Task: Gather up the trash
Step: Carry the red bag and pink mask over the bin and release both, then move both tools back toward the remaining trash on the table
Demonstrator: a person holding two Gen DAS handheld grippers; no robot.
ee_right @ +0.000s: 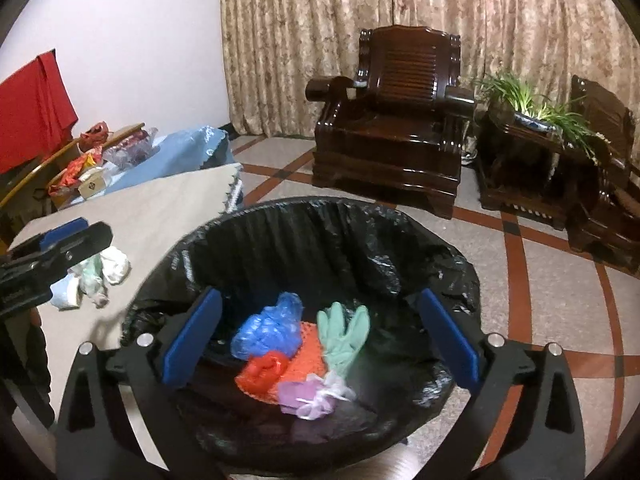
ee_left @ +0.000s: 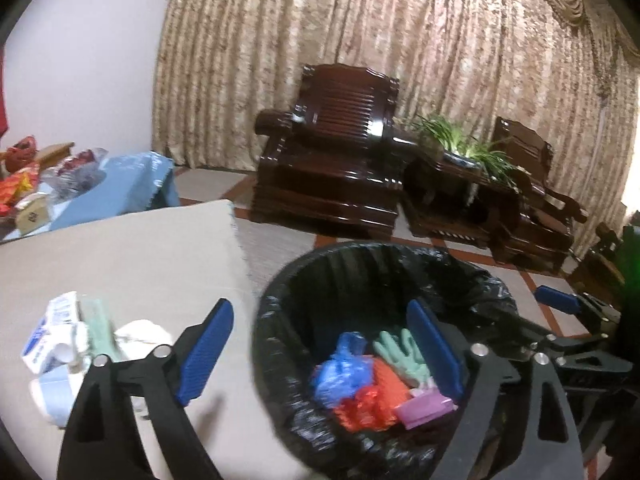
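Your right claw (ee_right: 320,344) gapes empty above the bin (ee_right: 304,220); the green glove (ee_right: 344,336) lies below it among the trash.

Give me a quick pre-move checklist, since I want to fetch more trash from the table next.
1. Left gripper empty, open: ok.
2. Right gripper empty, open: ok.
3. Green glove inside the bin: ok.
4. Bin liner over the rim: ok.
5. Trash pile on the table waiting: ok.
6. Whether the pile holds anything heavy: cannot tell.
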